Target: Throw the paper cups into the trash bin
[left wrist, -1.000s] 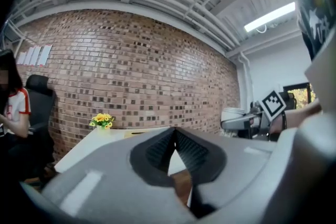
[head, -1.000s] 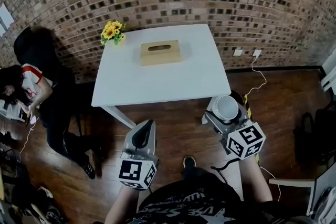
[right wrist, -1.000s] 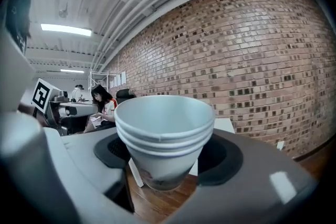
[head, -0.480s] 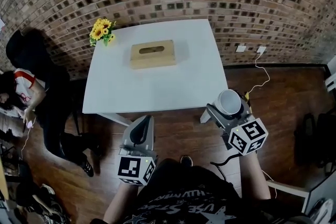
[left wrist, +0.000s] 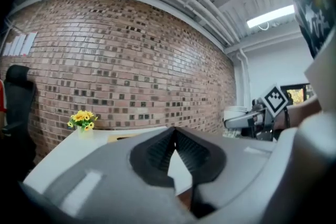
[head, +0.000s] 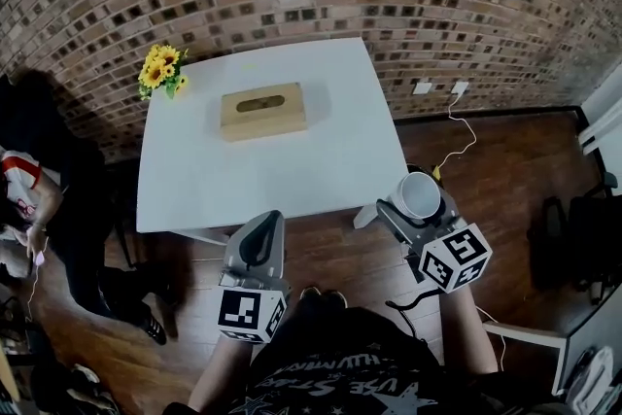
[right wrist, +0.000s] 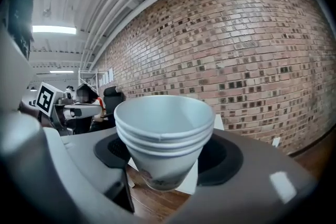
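- Over the wooden floor (head: 330,253), just off the front edge of the white bench (head: 292,165), the right gripper (head: 419,207) holds a nested stack of paper cups (right wrist: 164,136), mouths up. Its fingers (right wrist: 111,150) clamp the outer cup's wall from both sides.
- Left gripper (left wrist: 175,129): fingers closed tip to tip, nothing between them.
- Trash bin: not in any view. Risk: looking for it means turning with the stack in hand. A tilt could let the inner cups slide out, since only the outer cup is pinched.
- Risk: the paper wall is thin. A harder squeeze likely crushes it; a looser one drops the stack on the floor.
- Risk: a release off-centre over the bin, and the cups separate and scatter.
- Risk: a white cable (head: 455,133) lies on the floor to the right, a possible snag for feet if the bin is that way.
- Bench carries a tissue box (head: 262,111) and flowers (head: 158,69); no cups visible on it.
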A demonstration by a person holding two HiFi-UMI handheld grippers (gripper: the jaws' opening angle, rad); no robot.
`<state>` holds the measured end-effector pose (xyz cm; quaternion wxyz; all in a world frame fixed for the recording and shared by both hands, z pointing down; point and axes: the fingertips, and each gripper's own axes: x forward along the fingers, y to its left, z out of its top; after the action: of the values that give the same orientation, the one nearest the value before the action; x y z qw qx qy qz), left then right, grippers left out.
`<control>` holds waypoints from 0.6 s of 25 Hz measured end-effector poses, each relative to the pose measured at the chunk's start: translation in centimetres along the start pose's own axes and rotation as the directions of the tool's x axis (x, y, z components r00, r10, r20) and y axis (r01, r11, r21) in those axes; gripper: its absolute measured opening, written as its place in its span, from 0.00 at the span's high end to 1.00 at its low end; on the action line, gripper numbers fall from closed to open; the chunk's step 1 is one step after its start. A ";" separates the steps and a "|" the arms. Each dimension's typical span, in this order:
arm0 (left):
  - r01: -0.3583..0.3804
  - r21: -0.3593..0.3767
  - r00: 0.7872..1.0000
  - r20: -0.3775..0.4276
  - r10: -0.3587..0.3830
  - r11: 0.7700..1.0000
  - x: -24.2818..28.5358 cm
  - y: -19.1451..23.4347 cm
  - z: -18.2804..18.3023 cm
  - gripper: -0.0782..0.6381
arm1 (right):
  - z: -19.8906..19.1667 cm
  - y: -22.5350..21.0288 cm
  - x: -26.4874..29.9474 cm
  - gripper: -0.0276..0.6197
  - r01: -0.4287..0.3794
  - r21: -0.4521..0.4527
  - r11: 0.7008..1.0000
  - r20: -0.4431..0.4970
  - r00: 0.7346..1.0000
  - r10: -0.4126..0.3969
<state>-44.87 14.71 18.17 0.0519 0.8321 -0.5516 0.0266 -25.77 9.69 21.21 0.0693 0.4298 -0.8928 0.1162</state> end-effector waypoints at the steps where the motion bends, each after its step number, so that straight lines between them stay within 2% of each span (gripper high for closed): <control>1: 0.014 0.005 1.000 -0.003 -0.014 1.000 0.3 0.1 0.0 0.88 | 0.2 -0.3 0.0 0.43 0.020 0.002 1.000 -0.002 1.000 -0.020; 7: 0.080 -0.002 0.997 -0.003 -0.080 0.997 2.3 0.0 0.5 0.88 | 1.8 -1.4 0.0 0.43 0.113 -0.004 0.994 0.029 0.993 -0.113; 11: 0.080 -0.019 0.997 -0.008 -0.080 0.997 3.3 -1.1 0.2 0.88 | 2.0 -3.0 -1.0 0.43 0.121 0.003 0.993 0.021 0.992 -0.121; 15: 0.043 -0.010 0.999 -0.032 -0.043 0.999 5.2 -3.0 -0.6 0.88 | 2.4 -7.1 -1.6 0.43 0.131 0.003 0.991 0.045 0.990 -0.131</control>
<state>-40.06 11.19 19.14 0.0653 0.8430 -0.5327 0.0363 -19.23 5.99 19.59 0.0567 0.4900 -0.8639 0.1019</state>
